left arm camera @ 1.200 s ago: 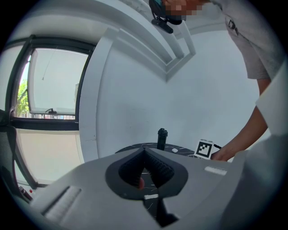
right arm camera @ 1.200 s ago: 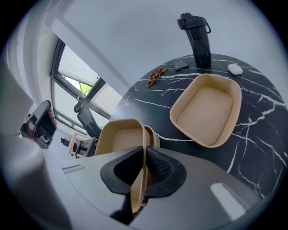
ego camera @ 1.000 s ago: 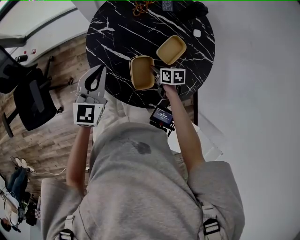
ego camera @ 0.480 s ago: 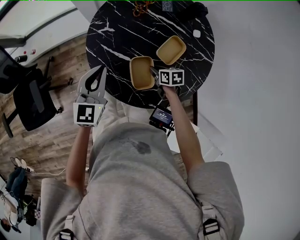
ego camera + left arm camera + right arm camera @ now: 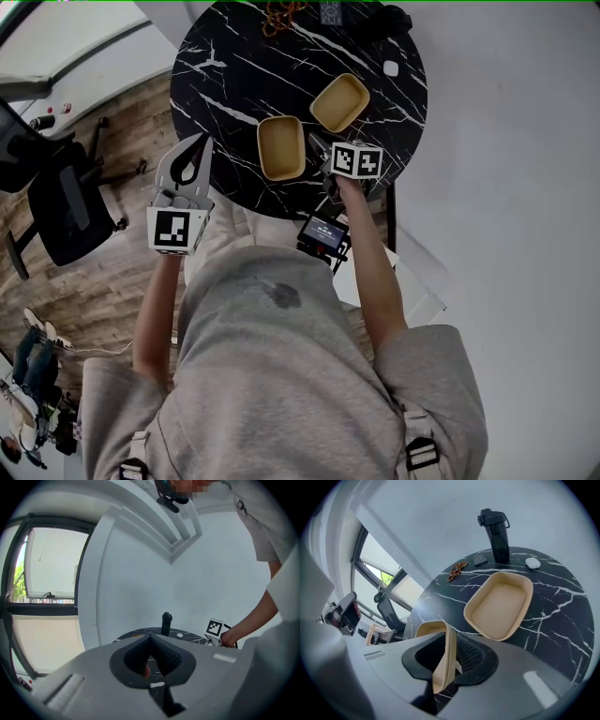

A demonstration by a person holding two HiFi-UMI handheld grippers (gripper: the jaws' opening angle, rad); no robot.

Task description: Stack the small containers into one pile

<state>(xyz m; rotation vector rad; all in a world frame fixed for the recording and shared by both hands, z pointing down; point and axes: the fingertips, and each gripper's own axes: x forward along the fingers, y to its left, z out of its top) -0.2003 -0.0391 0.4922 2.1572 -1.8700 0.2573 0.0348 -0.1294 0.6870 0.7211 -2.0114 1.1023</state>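
Observation:
Two tan, shallow containers lie on the black marble table: the near one and the far one, side by side and apart. My right gripper is at the near container's right edge. In the right gripper view that container's rim stands between the jaws of the right gripper, which have just been opening; a gap shows on the left side. The far container lies beyond. My left gripper is shut and empty, off the table's left edge; its closed tips point towards the table.
A black bottle stands at the table's far edge, with a small white object and an orange cord nearby. A black office chair stands on the wooden floor at the left. A small screen device hangs below the table's near edge.
The right gripper's jaws have opened, and it has drawn back a little to the right from the near container, which now lies flat. The left gripper has not moved.

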